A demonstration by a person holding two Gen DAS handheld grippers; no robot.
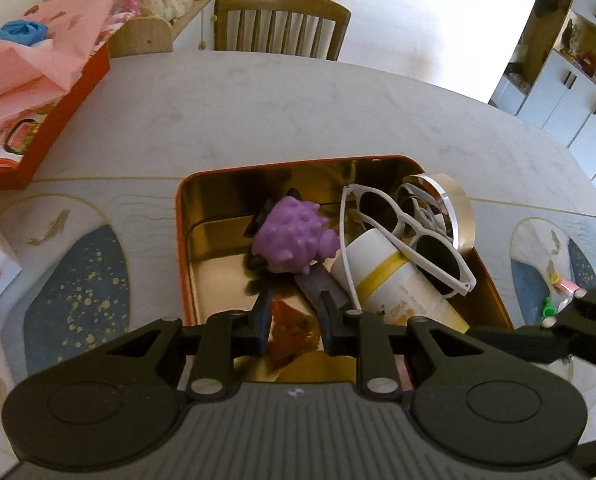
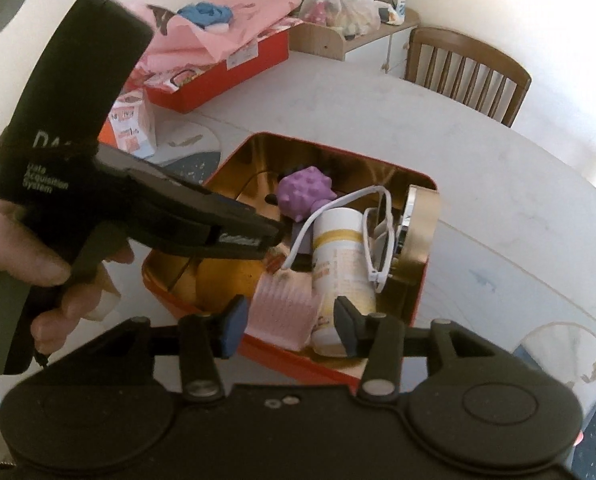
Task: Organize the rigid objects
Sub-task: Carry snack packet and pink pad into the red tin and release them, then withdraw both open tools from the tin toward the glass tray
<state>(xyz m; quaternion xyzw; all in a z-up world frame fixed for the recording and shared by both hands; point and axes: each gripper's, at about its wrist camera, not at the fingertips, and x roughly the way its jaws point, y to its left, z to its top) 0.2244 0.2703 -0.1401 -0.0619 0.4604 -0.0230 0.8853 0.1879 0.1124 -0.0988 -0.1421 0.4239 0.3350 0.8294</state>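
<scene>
Here both hand-held grippers, left (image 1: 294, 316) and right (image 2: 290, 324), gape over the crowded tin (image 1: 182, 240); sunglasses (image 1: 414, 232) overlie the bottle (image 1: 382, 268).

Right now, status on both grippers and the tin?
Left gripper open, empty, over orange gold-lined tin. Right gripper open beside pink comb. White sunglasses lie across white yellow-banded bottle.
</scene>
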